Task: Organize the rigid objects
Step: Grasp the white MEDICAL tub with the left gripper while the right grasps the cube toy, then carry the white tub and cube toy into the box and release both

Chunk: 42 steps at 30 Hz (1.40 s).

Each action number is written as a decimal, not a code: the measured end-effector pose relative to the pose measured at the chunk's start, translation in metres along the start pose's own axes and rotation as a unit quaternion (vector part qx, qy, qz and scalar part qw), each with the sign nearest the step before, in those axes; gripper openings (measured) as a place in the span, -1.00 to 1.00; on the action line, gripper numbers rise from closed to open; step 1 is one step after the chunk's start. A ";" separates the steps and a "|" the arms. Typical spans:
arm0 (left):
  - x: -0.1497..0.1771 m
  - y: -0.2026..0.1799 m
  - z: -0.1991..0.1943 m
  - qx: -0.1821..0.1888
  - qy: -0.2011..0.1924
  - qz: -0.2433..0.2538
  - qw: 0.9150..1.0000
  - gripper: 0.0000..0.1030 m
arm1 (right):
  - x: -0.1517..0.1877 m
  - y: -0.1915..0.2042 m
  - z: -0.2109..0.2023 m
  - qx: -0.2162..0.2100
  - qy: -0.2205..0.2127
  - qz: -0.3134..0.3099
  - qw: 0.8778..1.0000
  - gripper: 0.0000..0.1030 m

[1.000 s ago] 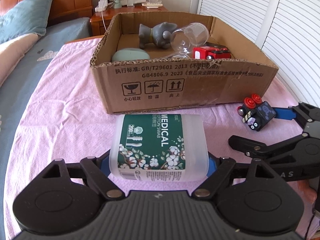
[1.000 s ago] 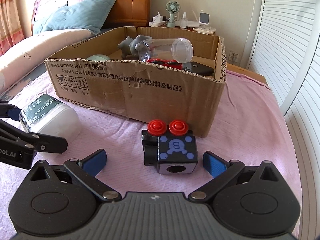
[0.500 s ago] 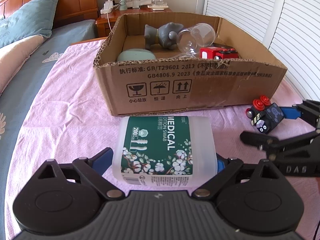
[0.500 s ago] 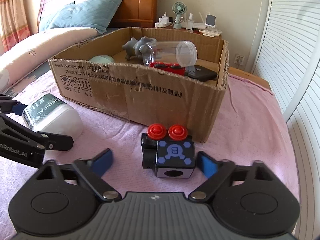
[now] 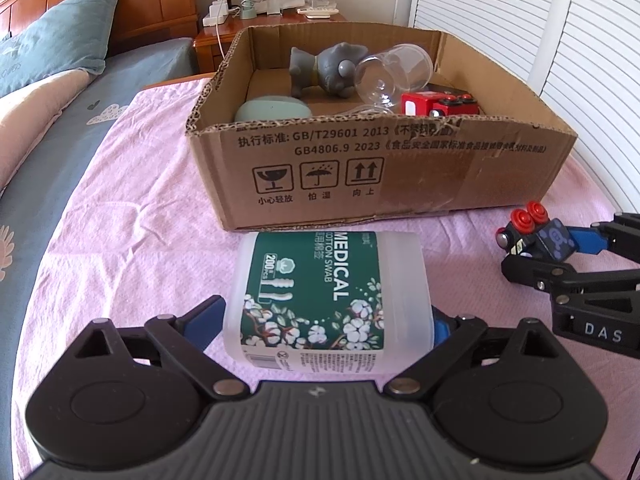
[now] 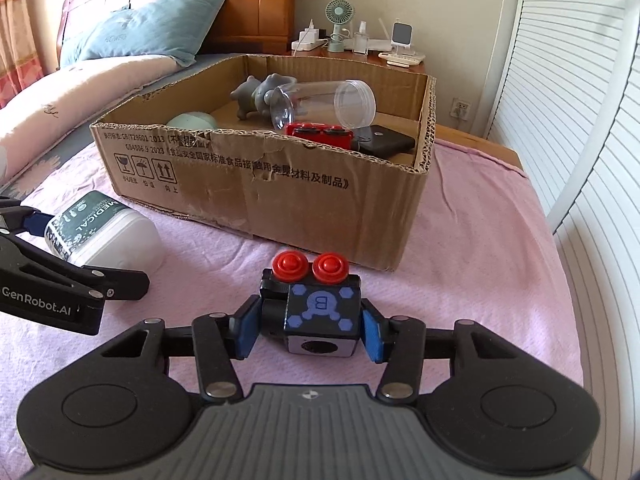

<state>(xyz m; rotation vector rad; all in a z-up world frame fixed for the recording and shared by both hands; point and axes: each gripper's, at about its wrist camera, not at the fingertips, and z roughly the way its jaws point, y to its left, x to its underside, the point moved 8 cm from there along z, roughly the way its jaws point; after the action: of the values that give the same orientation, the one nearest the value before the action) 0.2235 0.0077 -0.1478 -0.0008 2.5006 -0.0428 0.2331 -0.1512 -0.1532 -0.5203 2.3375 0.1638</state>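
Observation:
My left gripper [image 5: 326, 320] is shut on a white cotton swab jar [image 5: 328, 292] with a green label, lying on its side in front of the cardboard box [image 5: 400, 168]. The jar also shows in the right wrist view [image 6: 104, 232]. My right gripper [image 6: 308, 330] is shut on a black toy cube [image 6: 320, 312] with two red buttons, on the pink cloth near the box's right corner. The cube also shows in the left wrist view [image 5: 536, 236]. The box [image 6: 280, 184] holds a grey elephant figure [image 5: 332, 68], a clear cup [image 5: 392, 76], a red toy car [image 5: 436, 104], a pale green object [image 5: 272, 110] and a black device [image 6: 380, 142].
The pink cloth [image 5: 132, 208] covers the bed. Pillows [image 6: 140, 28] and a wooden headboard lie to the left. A nightstand [image 5: 272, 20] with a fan and chargers stands behind the box. White slatted doors [image 6: 580, 120] run along the right.
My right gripper has closed its fingers onto the toy cube. My left gripper keeps its hold on the jar, and both views have risen a little.

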 end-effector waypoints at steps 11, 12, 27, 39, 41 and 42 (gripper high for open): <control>-0.010 -0.002 -0.010 0.005 -0.014 -0.003 1.000 0.85 | -0.002 0.001 0.002 0.000 0.001 0.000 1.000 0.11; -0.011 -0.002 -0.011 0.002 -0.015 -0.002 1.000 0.85 | -0.003 0.001 0.003 0.001 0.001 0.000 1.000 0.11; -0.014 -0.006 -0.014 0.020 -0.001 0.028 0.999 0.60 | -0.003 0.006 0.000 0.013 0.011 -0.009 1.000 0.09; -0.013 -0.005 -0.039 0.055 0.014 0.094 0.994 0.60 | -0.003 0.013 -0.028 -0.004 0.013 -0.035 0.999 0.09; -0.015 -0.005 -0.046 0.063 0.013 0.100 0.993 0.60 | -0.003 0.015 -0.036 -0.007 0.012 -0.042 0.999 0.09; -0.017 -0.005 -0.051 0.067 0.013 0.102 0.992 0.60 | -0.004 0.015 -0.040 -0.008 0.010 -0.045 0.999 0.09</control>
<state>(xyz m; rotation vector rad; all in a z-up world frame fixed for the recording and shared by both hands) 0.2067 0.0043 -0.0964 0.3115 2.5056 -0.1270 0.2042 -0.1466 -0.1216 -0.6359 2.3285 0.1364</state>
